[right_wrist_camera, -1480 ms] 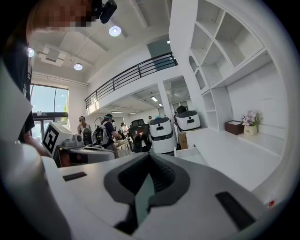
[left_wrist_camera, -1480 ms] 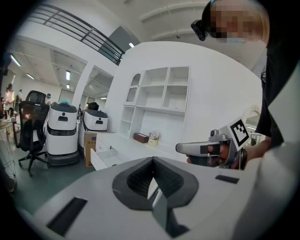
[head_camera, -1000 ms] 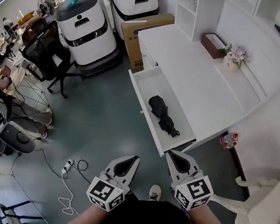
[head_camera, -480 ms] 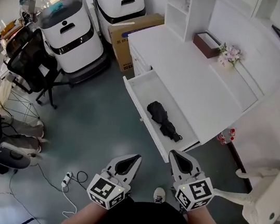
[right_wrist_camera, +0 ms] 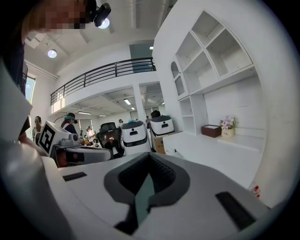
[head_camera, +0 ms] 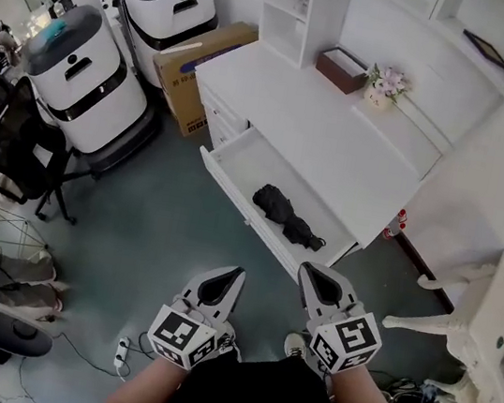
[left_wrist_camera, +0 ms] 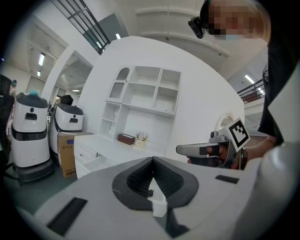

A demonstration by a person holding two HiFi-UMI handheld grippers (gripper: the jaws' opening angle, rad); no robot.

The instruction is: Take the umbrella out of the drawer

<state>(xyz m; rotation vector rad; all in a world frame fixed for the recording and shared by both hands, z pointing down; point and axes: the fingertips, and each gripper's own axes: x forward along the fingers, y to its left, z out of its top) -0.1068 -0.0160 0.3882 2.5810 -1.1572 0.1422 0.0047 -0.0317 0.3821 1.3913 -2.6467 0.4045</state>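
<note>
Both tools, left tool (head_camera: 239, 271) and right tool (head_camera: 303, 267), are clenched on nothing, short of the folded black umbrella (head_camera: 285, 217) lying in the open drawer (head_camera: 239, 161) of the white table (head_camera: 337, 143); reaching, grasping and lifting remain.

- Open-plan office or robotics lab.
- Left of the white desk (head_camera: 324, 136): two white wheeled machines (head_camera: 81, 74), a cardboard box (head_camera: 192, 68), a black office chair (head_camera: 15, 141).
- Farther left of the desk: several people (right_wrist_camera: 70, 123) standing.
</note>
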